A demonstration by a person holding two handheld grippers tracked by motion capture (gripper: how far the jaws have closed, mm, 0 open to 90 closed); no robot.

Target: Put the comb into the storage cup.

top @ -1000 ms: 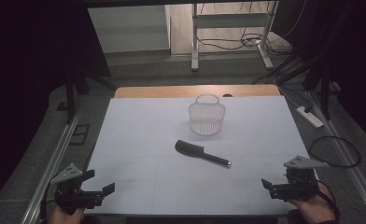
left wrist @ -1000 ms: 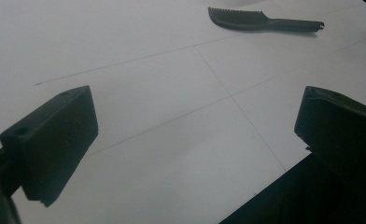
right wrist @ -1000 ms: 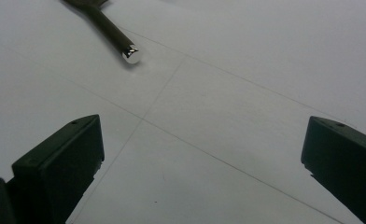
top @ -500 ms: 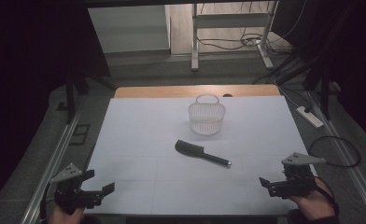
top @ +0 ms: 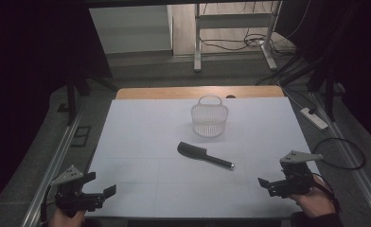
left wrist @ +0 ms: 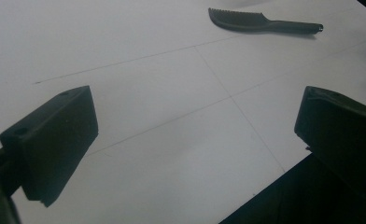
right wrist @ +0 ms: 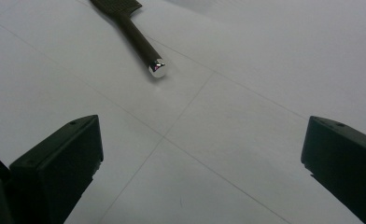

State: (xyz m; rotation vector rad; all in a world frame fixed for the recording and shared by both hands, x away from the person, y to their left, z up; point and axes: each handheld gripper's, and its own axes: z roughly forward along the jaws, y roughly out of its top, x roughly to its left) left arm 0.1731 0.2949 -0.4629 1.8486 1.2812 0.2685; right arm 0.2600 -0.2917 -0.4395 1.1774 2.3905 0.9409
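High view | black comb (top: 205, 155) flat, chrome-tipped handle | both grippers' fingers spread, empty

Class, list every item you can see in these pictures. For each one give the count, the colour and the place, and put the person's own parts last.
Comb: one, black with a shiny handle tip, lying flat mid-table.
Basket: one, clear mesh with a handle, upright beyond the comb, apart from it.
Table: one, white top with a wooden far edge.
Power strip: one, white, on the floor right of the table.
Desk frame: one, pale, on the floor beyond the table.
Left claw: one, black, open, at the near left corner.
Right claw: one, black, open, at the near right, pointing toward the comb.
Hands: two, at the bottom edge.
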